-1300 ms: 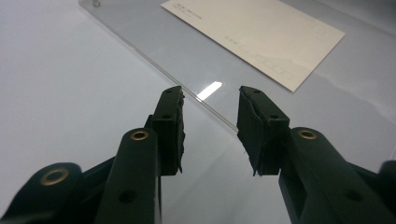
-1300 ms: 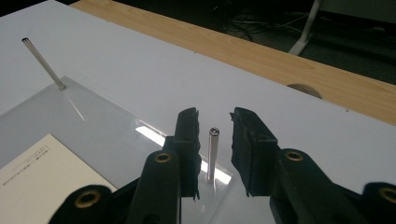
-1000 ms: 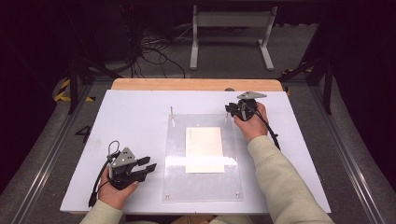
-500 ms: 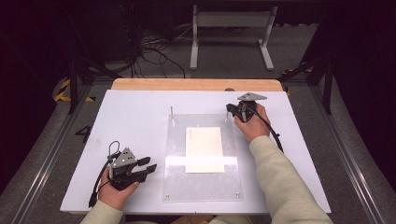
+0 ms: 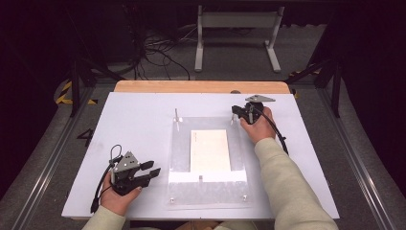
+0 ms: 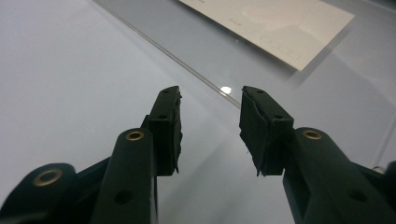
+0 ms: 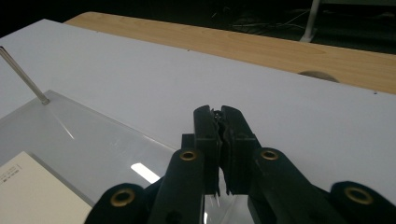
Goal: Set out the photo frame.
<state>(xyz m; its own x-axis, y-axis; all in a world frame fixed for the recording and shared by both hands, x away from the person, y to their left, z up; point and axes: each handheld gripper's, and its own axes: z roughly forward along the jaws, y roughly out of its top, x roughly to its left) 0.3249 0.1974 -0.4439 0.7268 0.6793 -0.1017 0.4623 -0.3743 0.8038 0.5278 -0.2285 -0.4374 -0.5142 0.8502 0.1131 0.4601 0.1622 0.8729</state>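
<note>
A dark room with cables and a metal stand on the floor lies beyond the white worktop (image 5: 143,120). On it lies a clear plate (image 5: 179,143) with a pale card (image 5: 209,151) flat on its middle. A thin upright pin (image 5: 176,117) stands at the plate's far left corner.

My right tool (image 5: 235,111) sits at the plate's far right corner with its jaws pressed together. I cannot tell whether anything thin is caught between them. My left tool (image 5: 154,173) rests on the worktop just beside the plate's near left edge. It is about half open, holds nothing and points toward the card.

I judge the work barely begun. The card lies untouched on the plate, and everything to be done with it is still ahead.
</note>
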